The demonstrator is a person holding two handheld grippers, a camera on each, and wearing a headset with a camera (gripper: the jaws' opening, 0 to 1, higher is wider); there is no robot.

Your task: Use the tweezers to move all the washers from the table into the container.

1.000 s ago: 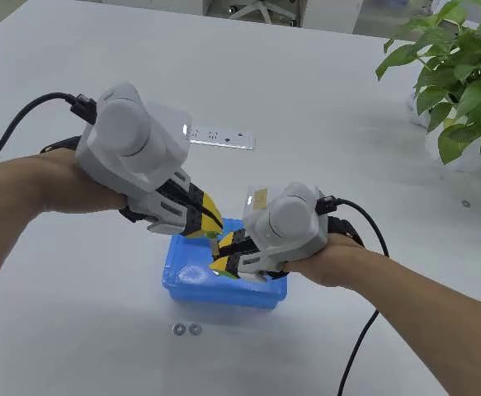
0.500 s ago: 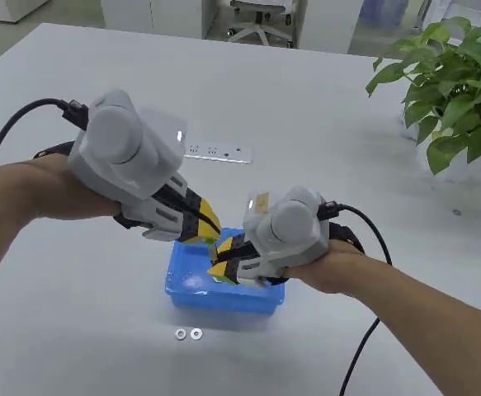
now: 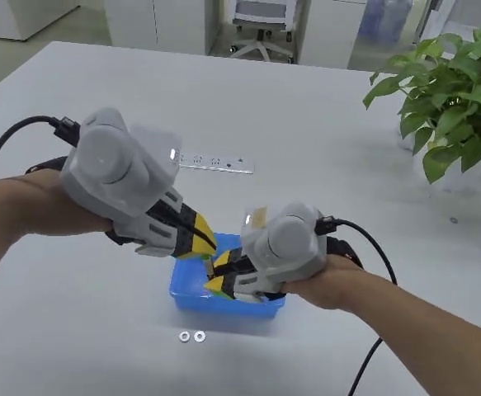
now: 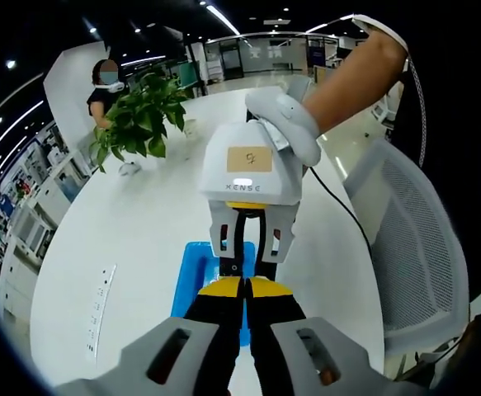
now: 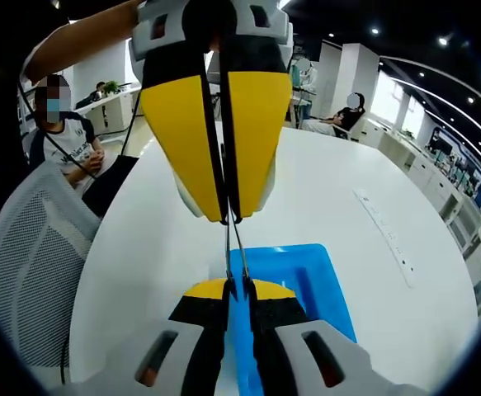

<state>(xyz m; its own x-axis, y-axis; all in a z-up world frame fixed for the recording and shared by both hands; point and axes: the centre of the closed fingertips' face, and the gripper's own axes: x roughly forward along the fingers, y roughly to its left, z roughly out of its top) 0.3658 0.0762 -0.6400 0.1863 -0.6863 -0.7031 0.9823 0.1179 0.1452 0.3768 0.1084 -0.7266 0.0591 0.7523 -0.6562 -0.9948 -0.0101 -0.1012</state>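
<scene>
A blue container (image 3: 187, 290) sits on the white table, also seen in the left gripper view (image 4: 192, 272) and the right gripper view (image 5: 306, 280). Two small washers (image 3: 191, 336) lie side by side on the table just in front of it. My left gripper (image 3: 209, 243) and right gripper (image 3: 212, 280) meet tip to tip above the container. Thin metal tweezers (image 5: 230, 247) run from the left gripper's yellow jaws (image 5: 228, 216) down into my right gripper (image 5: 238, 289). Both grippers look shut on them. In its own view my left gripper (image 4: 246, 285) faces the right gripper (image 4: 244, 247).
A white power strip (image 3: 215, 162) lies beyond the grippers. A potted plant (image 3: 450, 99) stands at the table's far right, with a small ring (image 3: 453, 219) on the table near it. Cables trail from both grippers. A mesh chair (image 4: 413, 239) stands beside the table.
The head view has shifted back a little. Both grippers stay tip to tip over the container, and the two washers have not moved.
</scene>
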